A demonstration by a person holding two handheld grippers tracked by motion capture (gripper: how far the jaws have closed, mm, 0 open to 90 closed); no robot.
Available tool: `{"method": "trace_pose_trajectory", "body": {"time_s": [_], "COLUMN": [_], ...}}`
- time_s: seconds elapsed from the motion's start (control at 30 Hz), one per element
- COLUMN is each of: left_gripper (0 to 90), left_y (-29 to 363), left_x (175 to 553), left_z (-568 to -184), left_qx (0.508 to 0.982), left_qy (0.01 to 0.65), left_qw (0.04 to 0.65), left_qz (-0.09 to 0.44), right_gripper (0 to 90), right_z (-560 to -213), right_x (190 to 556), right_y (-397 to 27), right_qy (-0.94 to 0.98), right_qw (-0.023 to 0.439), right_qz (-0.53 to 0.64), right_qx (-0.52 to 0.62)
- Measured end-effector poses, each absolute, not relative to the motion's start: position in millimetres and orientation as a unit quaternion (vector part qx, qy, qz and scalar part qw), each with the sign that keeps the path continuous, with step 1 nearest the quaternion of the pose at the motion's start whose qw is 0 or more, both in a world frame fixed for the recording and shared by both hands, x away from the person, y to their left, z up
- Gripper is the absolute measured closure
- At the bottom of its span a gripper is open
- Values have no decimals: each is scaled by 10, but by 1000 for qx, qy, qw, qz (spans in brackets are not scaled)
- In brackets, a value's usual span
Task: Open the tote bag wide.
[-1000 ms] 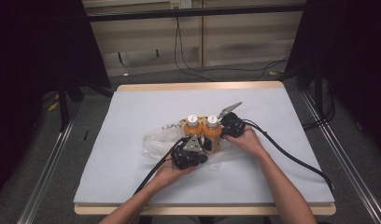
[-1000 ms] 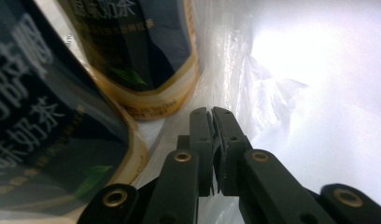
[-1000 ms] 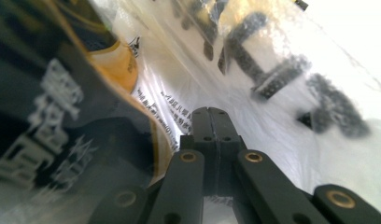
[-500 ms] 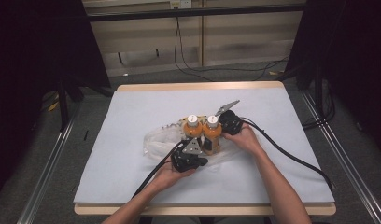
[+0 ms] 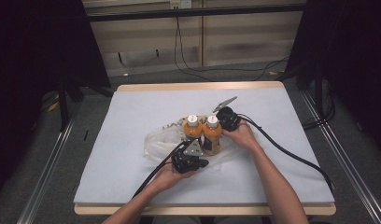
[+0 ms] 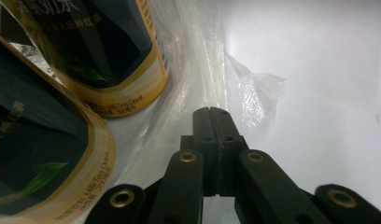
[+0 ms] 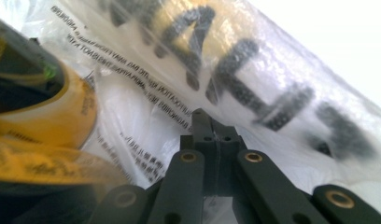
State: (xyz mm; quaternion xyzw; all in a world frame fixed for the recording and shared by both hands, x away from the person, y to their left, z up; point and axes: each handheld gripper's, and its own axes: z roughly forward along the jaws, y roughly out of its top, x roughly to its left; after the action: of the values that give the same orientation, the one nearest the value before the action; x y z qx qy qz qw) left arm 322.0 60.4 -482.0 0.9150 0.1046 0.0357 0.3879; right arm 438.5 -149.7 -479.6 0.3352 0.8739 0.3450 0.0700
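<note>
Clear plastic bag [image 5: 156, 142] around two bottles [image 5: 203, 134] | left claw [image 6: 210, 113] clenched on bag | right claw [image 7: 203, 116] clenched on bag

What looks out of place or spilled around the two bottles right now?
Nothing stands out. Both orange bottles stand upright with caps on, on the crumpled clear plastic bag. No liquid shows on the white table cover. Each gripper's jaws are shut on a fold of the bag.

A white-topped table [image 5: 132, 116] on grey floor [image 5: 53, 154], dark curtains [image 5: 34, 51] flanking.
</note>
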Motion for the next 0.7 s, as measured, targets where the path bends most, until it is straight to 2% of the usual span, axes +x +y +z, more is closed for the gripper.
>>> {"method": "trace_pose_trajectory", "body": {"time_s": [0.7], "left_gripper": [900], "left_y": [586], "left_x": [3104], "left_z": [-4804], "left_qx": [920], "left_qy": [85], "left_qw": [382], "left_qz": [30], "right_gripper": [900], "right_z": [-4844], "right_x": [4597], "right_y": [-1465], "right_qy": [848], "right_qw": [92], "right_qz": [360], "right_qx": [377]}}
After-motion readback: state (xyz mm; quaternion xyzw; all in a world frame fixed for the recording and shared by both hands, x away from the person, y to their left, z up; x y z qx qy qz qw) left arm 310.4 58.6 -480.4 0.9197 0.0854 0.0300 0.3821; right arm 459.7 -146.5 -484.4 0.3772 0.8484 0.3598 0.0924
